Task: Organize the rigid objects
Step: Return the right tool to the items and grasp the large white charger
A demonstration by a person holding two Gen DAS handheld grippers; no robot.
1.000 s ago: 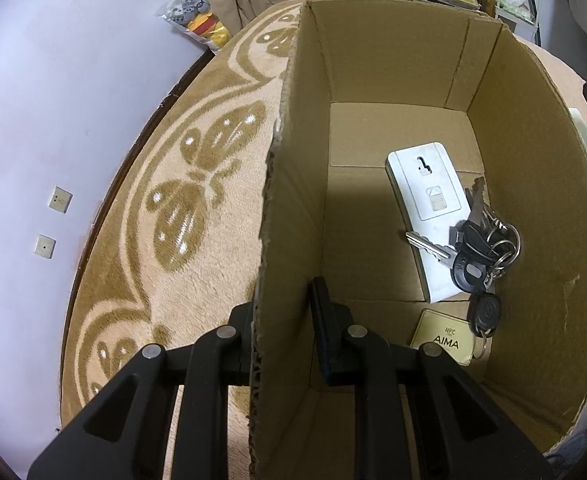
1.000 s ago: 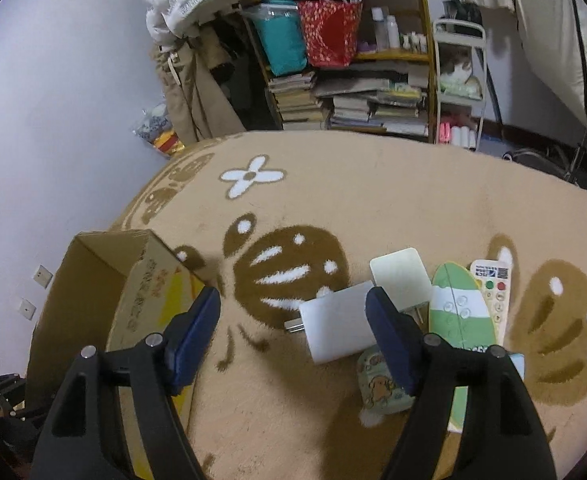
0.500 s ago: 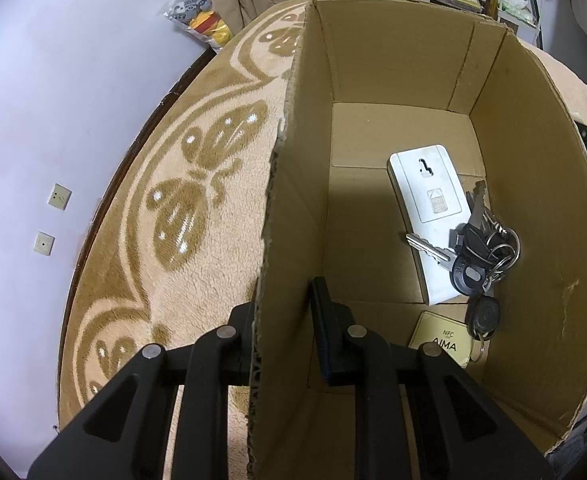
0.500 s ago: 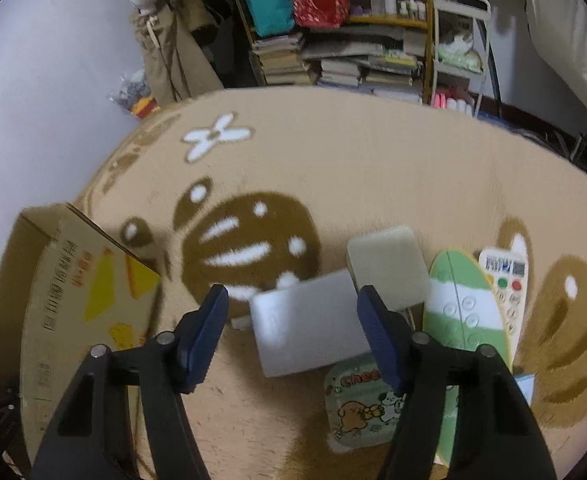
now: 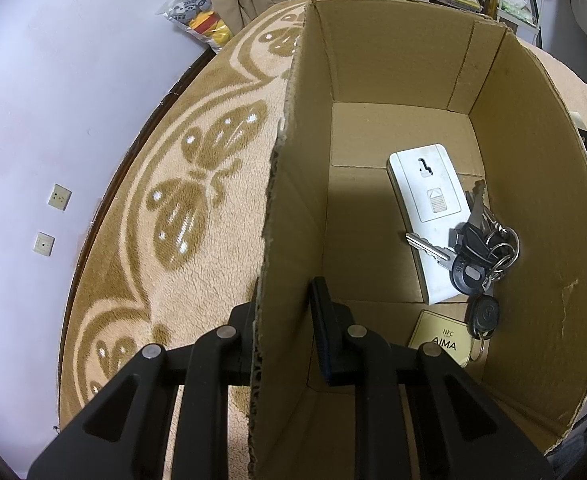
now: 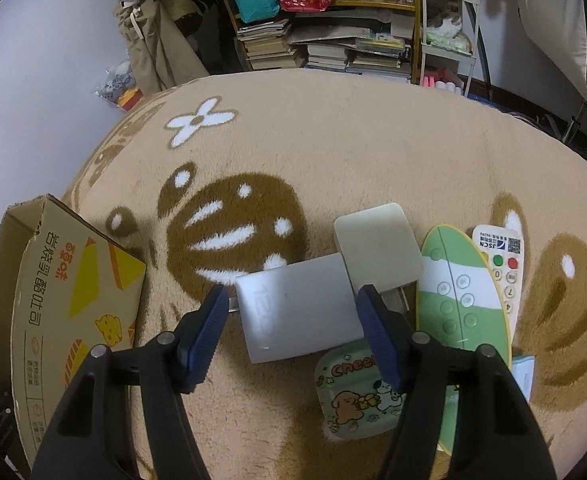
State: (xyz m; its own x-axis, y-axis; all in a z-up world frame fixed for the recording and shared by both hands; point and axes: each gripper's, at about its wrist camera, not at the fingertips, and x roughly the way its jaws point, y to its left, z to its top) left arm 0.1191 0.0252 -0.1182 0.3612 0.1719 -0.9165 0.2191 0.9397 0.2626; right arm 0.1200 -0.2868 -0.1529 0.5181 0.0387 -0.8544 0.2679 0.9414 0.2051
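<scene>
My left gripper (image 5: 283, 312) is shut on the left wall of the cardboard box (image 5: 293, 216), one finger outside and one inside. On the box floor lie a white remote (image 5: 429, 216), a bunch of keys (image 5: 477, 256) and a yellow AIMA card (image 5: 441, 340). In the right wrist view my right gripper (image 6: 295, 312) stands open, its blue-padded fingers on either side of a white charger block (image 6: 293, 320) on the carpet. A cream square block (image 6: 377, 248) touches the charger's far right corner. The box (image 6: 65, 300) stands at the left.
Right of the charger lie a green-and-white oval remote (image 6: 461, 300), a white remote with coloured buttons (image 6: 501, 260) and a cartoon pouch (image 6: 357, 392). Bookshelves (image 6: 333, 40) and hanging clothes (image 6: 153, 48) line the far edge of the patterned carpet (image 6: 353, 140).
My right gripper has moved down and forward over the white charger, which now lies between its open fingers. My left gripper keeps its hold on the box wall.
</scene>
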